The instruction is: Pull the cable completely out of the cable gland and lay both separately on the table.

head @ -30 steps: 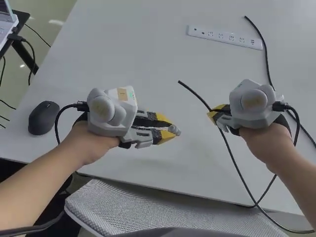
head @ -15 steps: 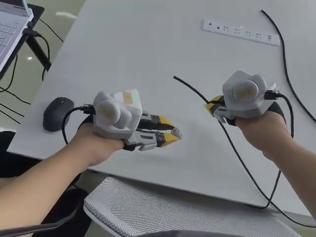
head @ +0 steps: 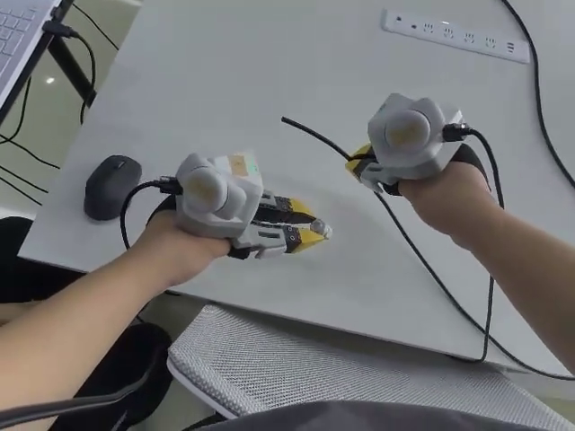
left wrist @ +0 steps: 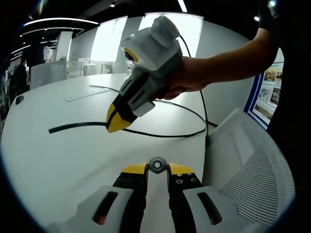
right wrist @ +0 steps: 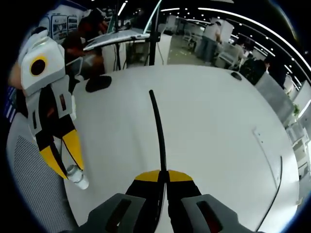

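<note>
- Spanning most of the head view, the white surface (head: 225,81) carries a power strip (head: 454,36) along its far edge and a dark mouse (head: 112,173) near its left edge.
- A grey mesh chair (head: 314,368) sits just under the surface's near edge.
- The left hand (head: 171,247) wraps its gripper's body from behind. The forearm comes in from the lower left, and the jaws point right, over the near edge.
- The right hand (head: 449,193) holds its gripper higher up, over the middle of the surface, with the jaws pointing left.
- The left gripper (head: 314,235) has its jaws closed narrow, pinching the cable gland at their tips.
- The right gripper (head: 358,164) has its jaws clamped on the black cable (head: 314,136).
- From that gripper the cable's free end reaches out towards the middle of the surface. I cannot tell whether it touches. The rest trails back under the right hand and drops over the near edge.
- The cable gland (head: 322,233), small and grey, sits apart from the cable, its round bore facing the left gripper view (left wrist: 157,164).
</note>
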### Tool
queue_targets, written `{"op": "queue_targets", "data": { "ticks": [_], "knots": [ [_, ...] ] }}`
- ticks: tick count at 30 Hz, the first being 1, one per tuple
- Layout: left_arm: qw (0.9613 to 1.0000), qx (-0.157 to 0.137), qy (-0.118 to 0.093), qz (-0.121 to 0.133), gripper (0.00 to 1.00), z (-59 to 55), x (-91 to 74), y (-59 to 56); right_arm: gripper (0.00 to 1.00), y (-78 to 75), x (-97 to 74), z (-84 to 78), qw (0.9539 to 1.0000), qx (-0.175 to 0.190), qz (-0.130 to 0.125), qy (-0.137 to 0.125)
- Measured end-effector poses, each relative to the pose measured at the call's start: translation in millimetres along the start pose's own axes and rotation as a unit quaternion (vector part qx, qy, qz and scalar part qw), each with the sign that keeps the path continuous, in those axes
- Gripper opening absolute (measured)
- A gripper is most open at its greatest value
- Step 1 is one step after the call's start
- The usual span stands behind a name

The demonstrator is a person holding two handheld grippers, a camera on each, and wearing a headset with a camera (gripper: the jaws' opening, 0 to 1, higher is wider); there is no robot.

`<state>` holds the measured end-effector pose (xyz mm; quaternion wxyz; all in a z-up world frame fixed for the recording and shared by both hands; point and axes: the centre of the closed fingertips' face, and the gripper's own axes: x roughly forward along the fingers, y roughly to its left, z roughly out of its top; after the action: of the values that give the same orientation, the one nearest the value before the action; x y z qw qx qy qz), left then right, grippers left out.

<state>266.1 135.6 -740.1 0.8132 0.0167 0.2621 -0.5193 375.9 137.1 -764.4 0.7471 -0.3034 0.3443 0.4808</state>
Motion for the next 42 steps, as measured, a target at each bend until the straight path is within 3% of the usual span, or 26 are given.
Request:
{"op": "queue_targets", "data": {
  "ticks": [12,19,32,42],
  "knots": [
    [0.9998,-0.016,0.001,0.013,0.16,-19.2,-3.4,18.0,0.0,22.2,32.2,-0.5,0.9986,-0.03,0.041,0.016],
    [0.9996,-0.022,0.006,0.019,0.16,-29.6,-1.9,29.5,0.0,25.4,47.5,-9.9,0.9976,-0.034,0.053,0.027],
    [0.9988,-0.039,0.014,0.025,0.16,-47.1,3.4,43.4,0.0,34.7,56.2,-10.9,0.9962,-0.04,0.067,0.04],
    [0.9983,-0.047,0.017,0.03,0.16,-53.2,4.3,49.7,0.0,35.3,57.0,-10.6,0.9957,-0.043,0.071,0.042]
  ]
}}
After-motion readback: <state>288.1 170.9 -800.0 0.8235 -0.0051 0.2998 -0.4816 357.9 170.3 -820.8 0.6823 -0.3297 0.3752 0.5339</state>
